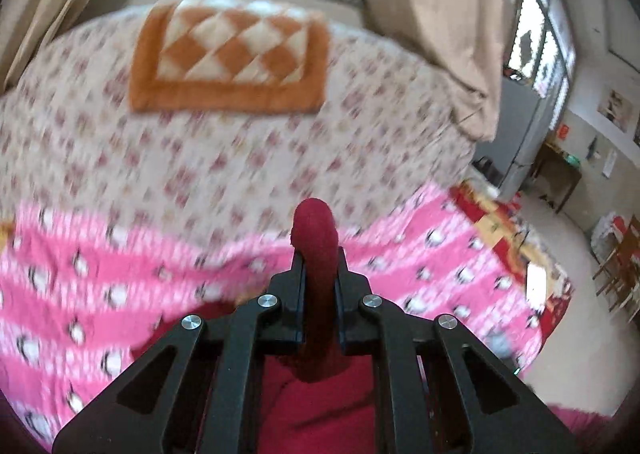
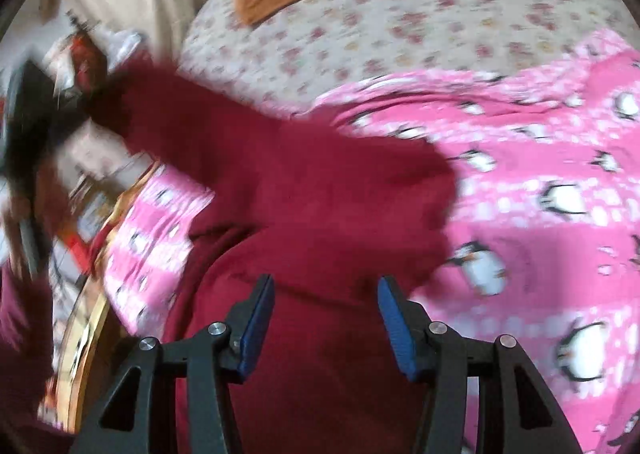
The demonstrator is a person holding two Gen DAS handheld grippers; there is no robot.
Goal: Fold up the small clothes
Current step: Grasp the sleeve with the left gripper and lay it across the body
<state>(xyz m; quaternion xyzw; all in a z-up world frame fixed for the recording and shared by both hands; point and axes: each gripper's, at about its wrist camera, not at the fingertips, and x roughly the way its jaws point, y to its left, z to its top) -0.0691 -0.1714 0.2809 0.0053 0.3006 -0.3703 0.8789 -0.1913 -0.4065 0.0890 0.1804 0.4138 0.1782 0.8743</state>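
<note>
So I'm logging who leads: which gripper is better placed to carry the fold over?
Left: the left gripper is shut on the red garment; the right gripper hangs open above it.

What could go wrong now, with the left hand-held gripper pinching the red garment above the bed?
1. The left hand-held gripper pinches only a narrow fold of the red garment; it may slip out.
2. The right hand-held gripper is open, holding nothing, so the cloth may hang unevenly.
3. The pink blanket beneath is rumpled; folds could come out crooked.
</note>
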